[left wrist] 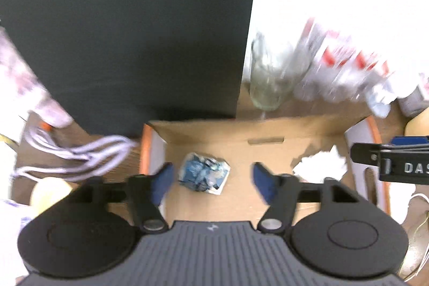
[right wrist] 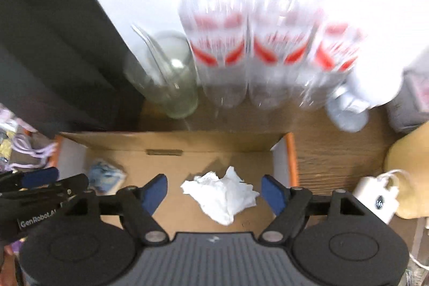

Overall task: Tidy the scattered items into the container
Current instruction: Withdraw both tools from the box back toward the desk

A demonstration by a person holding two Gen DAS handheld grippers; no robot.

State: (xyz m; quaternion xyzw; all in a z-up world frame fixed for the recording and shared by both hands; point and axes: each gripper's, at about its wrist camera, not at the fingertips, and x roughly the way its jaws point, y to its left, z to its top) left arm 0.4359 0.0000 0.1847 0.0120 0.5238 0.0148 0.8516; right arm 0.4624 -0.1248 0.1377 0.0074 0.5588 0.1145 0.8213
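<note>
An open cardboard box [left wrist: 241,133] with orange-edged flaps sits on a wooden table; it also shows in the right wrist view [right wrist: 171,141]. A crumpled blue wrapper [left wrist: 205,172] lies on the box floor at its left, also in the right wrist view [right wrist: 106,176]. A crumpled white tissue [right wrist: 222,195] lies at the right, also in the left wrist view [left wrist: 319,165]. My left gripper [left wrist: 211,178] is open above the wrapper, empty. My right gripper [right wrist: 214,190] is open above the tissue, empty.
A dark panel [left wrist: 120,18] stands behind the box. An empty glass [right wrist: 166,82] and several red-labelled water bottles [right wrist: 249,44] stand behind it. Lilac cable [left wrist: 80,154] lies left of the box. A white charger [right wrist: 375,200] lies to the right.
</note>
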